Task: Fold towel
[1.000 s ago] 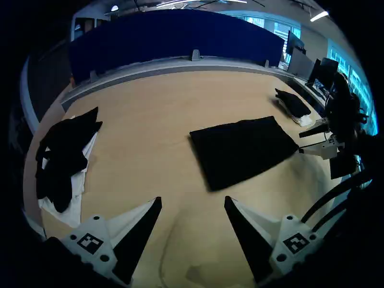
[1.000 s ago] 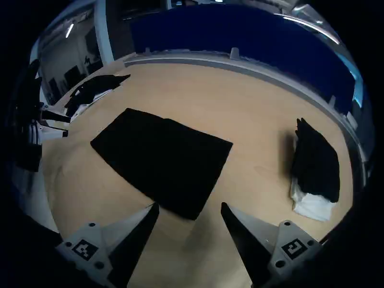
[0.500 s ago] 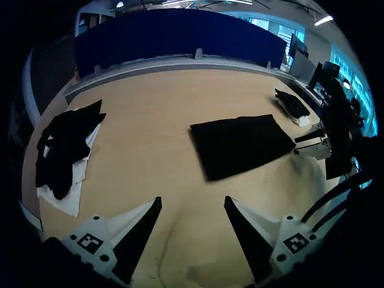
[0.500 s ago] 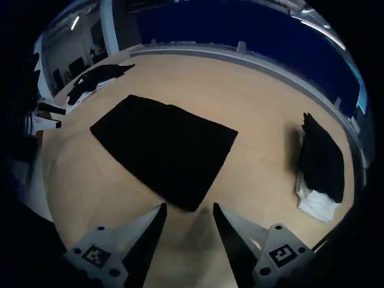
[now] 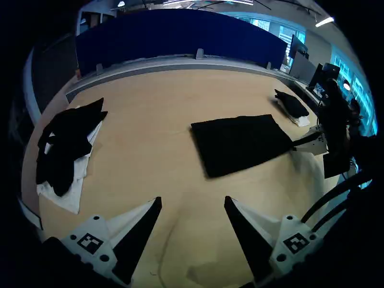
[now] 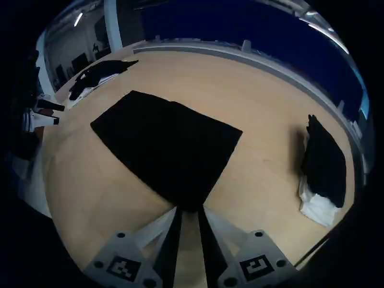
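A black towel (image 5: 240, 144) (image 6: 168, 144) lies flat on the wooden table (image 5: 153, 101) (image 6: 259, 96), folded to a rectangle. My right gripper (image 6: 189, 210) has its fingers drawn close together on the towel's near corner, which sits between the tips. In the left gripper view, that right gripper (image 5: 298, 143) touches the towel's right corner. My left gripper (image 5: 192, 204) stands open over bare table, well short of the towel. From the right gripper view, the left gripper (image 6: 54, 113) is at the far left, apart from the towel.
A heap of black and white towels (image 5: 67, 149) (image 6: 98, 74) lies at one end of the table. A folded stack of black on white (image 5: 293, 105) (image 6: 324, 177) sits at the other end. A blue partition (image 5: 177, 36) runs along the far edge.
The right gripper moved forward to the towel's near corner and its fingers closed from wide open to a narrow gap. The left gripper and the towel stayed still.
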The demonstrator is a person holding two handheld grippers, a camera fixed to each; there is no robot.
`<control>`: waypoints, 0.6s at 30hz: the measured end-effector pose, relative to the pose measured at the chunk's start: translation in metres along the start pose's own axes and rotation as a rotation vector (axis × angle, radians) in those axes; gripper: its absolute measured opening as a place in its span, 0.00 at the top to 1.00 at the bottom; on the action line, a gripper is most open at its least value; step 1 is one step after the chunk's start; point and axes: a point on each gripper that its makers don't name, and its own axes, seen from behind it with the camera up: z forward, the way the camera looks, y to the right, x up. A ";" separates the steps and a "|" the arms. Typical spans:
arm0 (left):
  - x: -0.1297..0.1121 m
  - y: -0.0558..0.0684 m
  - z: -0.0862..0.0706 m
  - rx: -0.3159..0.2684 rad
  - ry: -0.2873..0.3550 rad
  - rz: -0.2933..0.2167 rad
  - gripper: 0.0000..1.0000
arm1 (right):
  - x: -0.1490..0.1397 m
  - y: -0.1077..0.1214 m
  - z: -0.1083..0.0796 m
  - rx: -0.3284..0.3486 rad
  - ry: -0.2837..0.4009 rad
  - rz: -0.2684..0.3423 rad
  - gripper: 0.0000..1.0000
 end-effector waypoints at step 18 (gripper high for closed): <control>-0.002 -0.005 -0.005 0.004 0.004 -0.008 0.03 | 0.012 0.001 -0.005 -0.008 0.007 -0.003 0.89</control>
